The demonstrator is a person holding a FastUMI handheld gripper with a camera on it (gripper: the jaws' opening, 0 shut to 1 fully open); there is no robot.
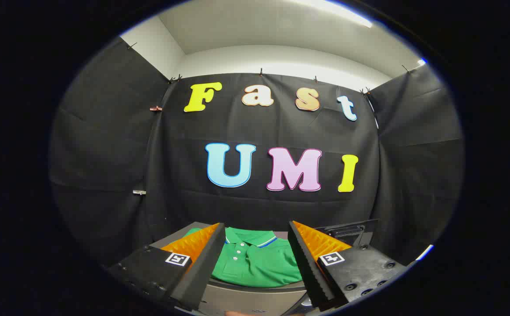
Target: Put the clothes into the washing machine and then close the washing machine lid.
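Over the folded green polo shirt (pixel 255 263), we hold the gripper (pixel 257 252) with its two fingers spread wide, one to either side of the shirt and neither touching it; they have hold of nothing. The shirt lies flat just ahead of and between the fingers, its collar turned away from us, its buttoned placket running toward us, on a grey surface (pixel 242 298) whose curved edge passes under the near hem of the shirt. Whether that surface is the top of the washing machine we cannot tell. Beyond the shirt and behind the right-hand finger stands a dark raised panel (pixel 347 230), which may be the machine's open lid, though too little of it shows to say. Beyond the shirt hangs the black cloth wall (pixel 105 153) of the booth. We judge the first step, the pick-up of the clothes, to be in hand and not yet made: the next move calls for lowering the open fingers onto the shirt and closing them on a good fold of cloth, so that the whole garment lifts rather than a single layer. Each finger carries a small square black-and-white marker tag (pixel 178 259); no brand name or readable label shows on the shirt.
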